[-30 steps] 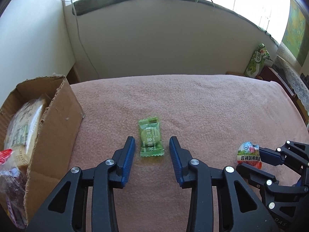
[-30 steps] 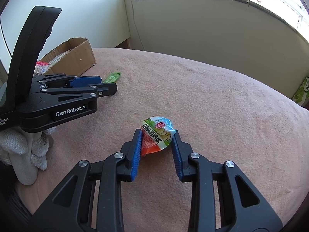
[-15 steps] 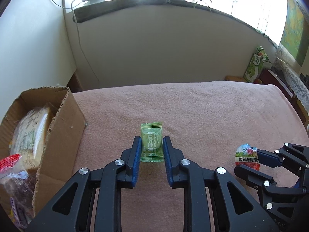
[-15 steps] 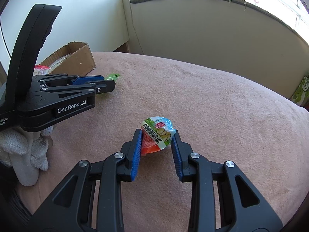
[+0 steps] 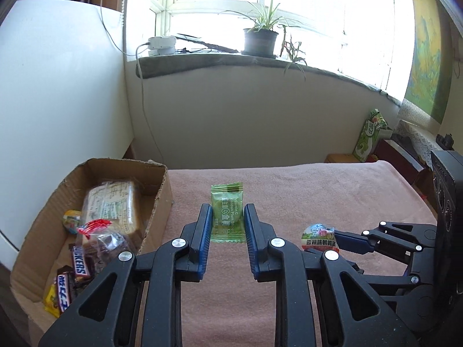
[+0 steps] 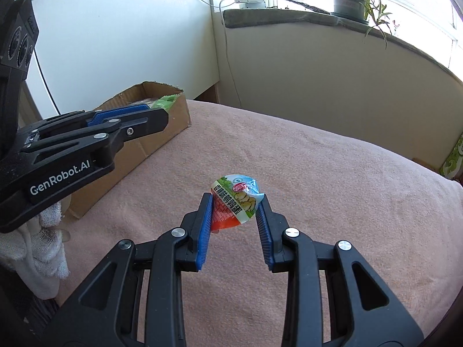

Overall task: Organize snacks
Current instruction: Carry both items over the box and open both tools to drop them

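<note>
My left gripper (image 5: 226,214) is shut on a green candy packet (image 5: 226,212) and holds it lifted above the pink blanket (image 5: 303,190). My right gripper (image 6: 235,201) is shut on a round egg snack pack (image 6: 235,199) with a red and green label, held above the blanket (image 6: 318,173). That snack pack also shows in the left wrist view (image 5: 319,237), to the right of the candy. The left gripper shows in the right wrist view (image 6: 139,115), near the cardboard box (image 6: 162,121), with the green packet (image 6: 165,101) at its tip.
The open cardboard box (image 5: 162,190) stands at the blanket's left edge and holds a bread pack (image 5: 113,205), chocolate bars (image 5: 79,266) and other snacks. A green carton (image 5: 370,136) stands at the far right. A wall and window sill with a potted plant (image 5: 260,37) lie behind.
The left gripper closed on the green candy packet and lifted it up. The right gripper rose with the egg snack pack. Both views tilted upward.
</note>
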